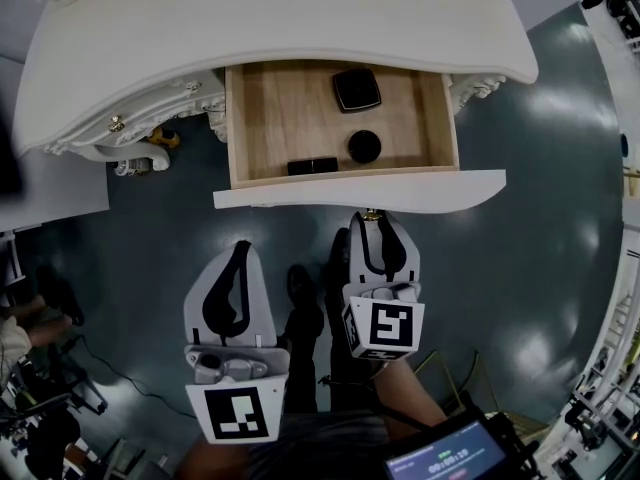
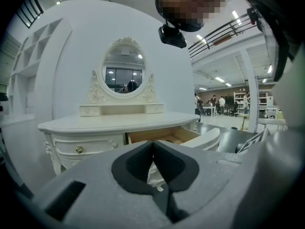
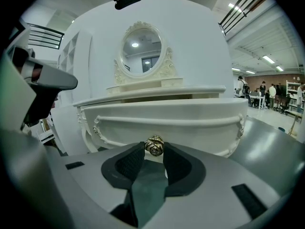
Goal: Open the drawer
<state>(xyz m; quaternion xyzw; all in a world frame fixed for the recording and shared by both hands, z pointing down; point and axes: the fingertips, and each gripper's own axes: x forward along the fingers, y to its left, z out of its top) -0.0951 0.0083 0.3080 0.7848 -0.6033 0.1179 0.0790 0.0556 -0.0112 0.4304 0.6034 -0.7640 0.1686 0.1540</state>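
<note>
At front of pulled-out white wooden drawer (image 1: 420, 188): right gripper (image 3: 154, 152) clamped on round brass rose-shaped knob (image 3: 154, 146). Left gripper (image 2: 153, 147) alongside, jaws together, empty.

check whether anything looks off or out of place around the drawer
Nothing stands out. The drawer sits pulled out square to the table, with three black items lying flat inside. The right gripper is closed on the brass knob; the left gripper is shut and empty, clear of the drawer.
</note>
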